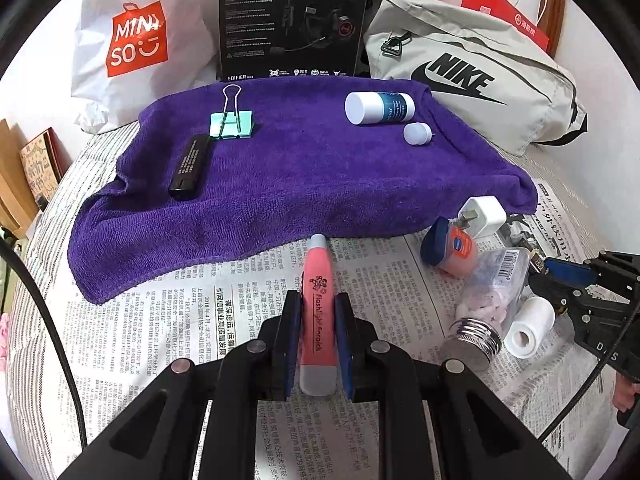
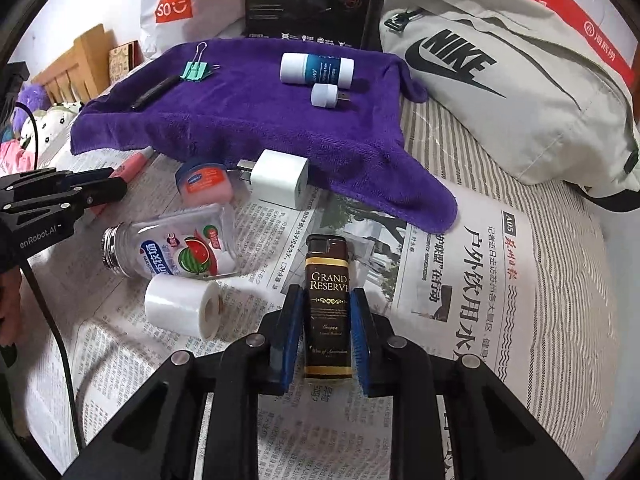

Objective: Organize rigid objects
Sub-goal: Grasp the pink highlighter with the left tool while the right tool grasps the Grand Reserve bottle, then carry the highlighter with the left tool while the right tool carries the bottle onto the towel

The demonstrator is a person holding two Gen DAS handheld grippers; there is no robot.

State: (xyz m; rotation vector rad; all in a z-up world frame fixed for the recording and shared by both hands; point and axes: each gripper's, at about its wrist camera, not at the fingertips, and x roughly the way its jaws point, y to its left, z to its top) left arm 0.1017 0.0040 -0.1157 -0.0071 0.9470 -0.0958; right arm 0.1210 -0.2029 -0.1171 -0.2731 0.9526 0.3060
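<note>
My left gripper [image 1: 318, 300] is shut on a pink flashlight earpick tube [image 1: 317, 312], held over the newspaper just before the purple towel [image 1: 304, 176]. My right gripper [image 2: 326, 300] is shut on a dark brown Grand Reserve lighter [image 2: 328, 304]. On the towel lie a black stick [image 1: 189, 168], a green binder clip [image 1: 232, 120], a white and blue bottle [image 1: 378, 107] and a small white USB plug [image 1: 416, 133]. On the newspaper lie a white charger [image 2: 276, 178], a Vaseline jar [image 2: 206, 182], a clear candy jar [image 2: 172, 248] and a white tape roll [image 2: 182, 308].
A grey Nike bag [image 2: 508, 76], a black Edifier box [image 1: 292, 20] and a Miniso bag [image 1: 136, 40] stand behind the towel. Newspaper [image 2: 460, 280] covers the striped bed. A wooden headboard [image 2: 76, 64] and soft toys are at the left.
</note>
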